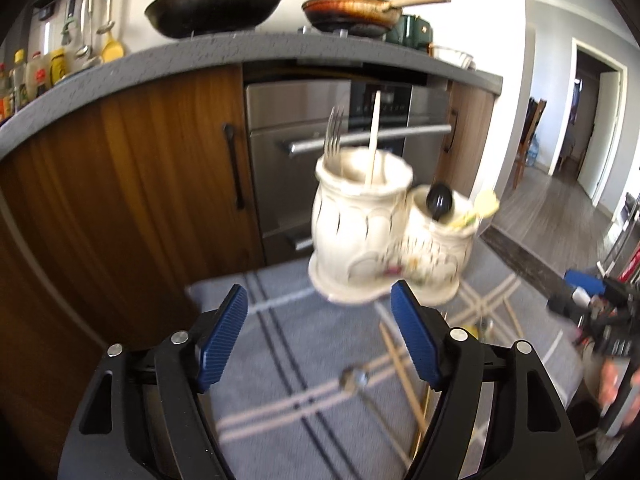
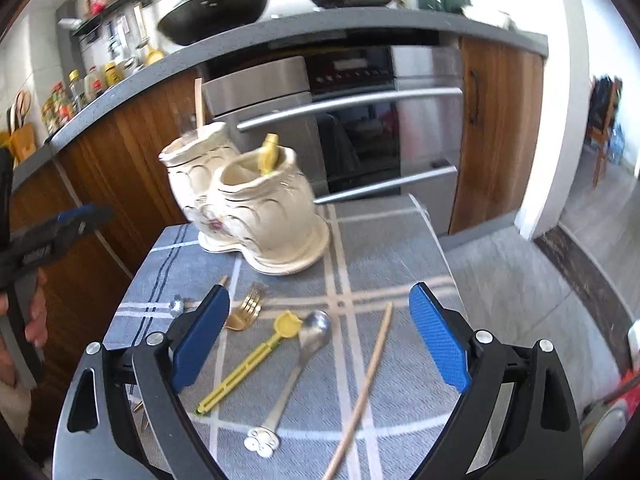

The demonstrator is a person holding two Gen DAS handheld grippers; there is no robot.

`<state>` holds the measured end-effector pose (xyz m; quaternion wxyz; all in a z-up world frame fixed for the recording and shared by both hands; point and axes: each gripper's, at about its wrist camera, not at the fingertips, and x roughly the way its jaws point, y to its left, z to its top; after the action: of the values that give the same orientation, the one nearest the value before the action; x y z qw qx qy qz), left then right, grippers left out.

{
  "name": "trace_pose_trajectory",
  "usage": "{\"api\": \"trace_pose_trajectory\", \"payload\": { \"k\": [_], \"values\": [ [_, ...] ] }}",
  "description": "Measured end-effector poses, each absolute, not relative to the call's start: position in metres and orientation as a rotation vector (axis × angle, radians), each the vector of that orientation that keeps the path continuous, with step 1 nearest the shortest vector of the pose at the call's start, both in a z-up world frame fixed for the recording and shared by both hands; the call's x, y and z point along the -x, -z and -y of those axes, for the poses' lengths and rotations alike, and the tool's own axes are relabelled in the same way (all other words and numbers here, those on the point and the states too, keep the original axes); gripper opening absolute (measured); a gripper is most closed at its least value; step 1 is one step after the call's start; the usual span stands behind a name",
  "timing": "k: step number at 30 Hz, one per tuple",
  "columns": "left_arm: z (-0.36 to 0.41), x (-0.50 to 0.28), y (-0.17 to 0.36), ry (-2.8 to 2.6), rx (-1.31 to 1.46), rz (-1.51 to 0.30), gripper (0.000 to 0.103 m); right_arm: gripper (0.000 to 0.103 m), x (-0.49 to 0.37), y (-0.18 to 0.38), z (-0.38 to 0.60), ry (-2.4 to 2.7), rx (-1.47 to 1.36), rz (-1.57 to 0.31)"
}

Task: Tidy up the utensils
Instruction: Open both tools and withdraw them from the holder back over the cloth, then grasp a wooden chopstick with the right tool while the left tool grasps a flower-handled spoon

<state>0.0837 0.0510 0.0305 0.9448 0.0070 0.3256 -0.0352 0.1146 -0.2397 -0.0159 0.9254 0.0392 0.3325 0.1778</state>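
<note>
Utensils loose on cloth-covered table (image 2: 380,240), near edge, under right gripper (image 2: 320,312): wooden chopstick (image 2: 368,380) diagonal, silver spoon (image 2: 296,364) w/ white ornate handle end, yellow plastic spoon (image 2: 248,364) just beside it, gold fork (image 2: 246,308) by left pad. Right claw wide, nothing btwn pads. Left gripper (image 1: 318,312) also wide, empty; below it on cloth a silver utensil (image 1: 354,378) (blurred, type unclear) and wood sticks (image 1: 404,376). Farther back, near far edge: cream ceramic double holder (image 2: 256,200), two joined jars on one base. Taller jar holds silver fork (image 1: 334,132) + chopstick (image 1: 374,136), upright. Shorter jar holds black spoon (image 1: 439,200) + yellow-green utensil (image 1: 486,202). Beyond table: steel oven (image 2: 360,120), wood cabinets (image 1: 120,184), grey counter (image 1: 240,52), black wok (image 1: 216,4), frying pan (image 1: 352,10).
</note>
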Motion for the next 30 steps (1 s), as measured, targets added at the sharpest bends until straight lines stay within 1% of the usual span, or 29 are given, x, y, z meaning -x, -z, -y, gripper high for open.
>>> {"api": "trace_pose_trajectory", "payload": {
  "k": [6,11,15,21,24,26,27,28,29,30],
  "values": [
    [-0.057,-0.060,0.000,0.080,0.019,-0.746,0.076,0.090,-0.116,0.026,0.270,-0.318,-0.146,-0.724],
    [-0.058,-0.047,0.022,0.079,0.018,-0.785,0.076,0.090,-0.109,0.039,0.280,-0.273,-0.126,-0.748],
    [-0.056,-0.045,0.038,0.102,0.026,-0.818,0.076,0.090,-0.108,0.054,0.280,-0.253,-0.097,-0.785],
    [-0.045,-0.056,0.056,0.140,0.043,-0.849,0.076,0.087,-0.105,0.073,0.269,-0.249,-0.043,-0.824],
    [-0.040,-0.062,0.061,0.151,0.050,-0.854,0.076,0.079,-0.110,0.078,0.266,-0.233,-0.028,-0.836],
    [-0.038,-0.065,0.064,0.163,0.059,-0.855,0.076,0.069,-0.115,0.079,0.265,-0.219,-0.022,-0.841],
    [-0.037,-0.067,0.064,0.165,0.056,-0.854,0.076,0.061,-0.117,0.080,0.264,-0.212,-0.015,-0.845],
    [-0.036,-0.068,0.065,0.166,0.050,-0.853,0.076,0.056,-0.121,0.080,0.264,-0.206,-0.008,-0.850],
    [-0.035,-0.069,0.065,0.166,0.043,-0.851,0.076,0.053,-0.125,0.080,0.263,-0.208,-0.006,-0.856],
    [-0.035,-0.070,0.065,0.166,0.041,-0.850,0.076,0.048,-0.129,0.081,0.262,-0.216,-0.008,-0.867]
  ]
}}
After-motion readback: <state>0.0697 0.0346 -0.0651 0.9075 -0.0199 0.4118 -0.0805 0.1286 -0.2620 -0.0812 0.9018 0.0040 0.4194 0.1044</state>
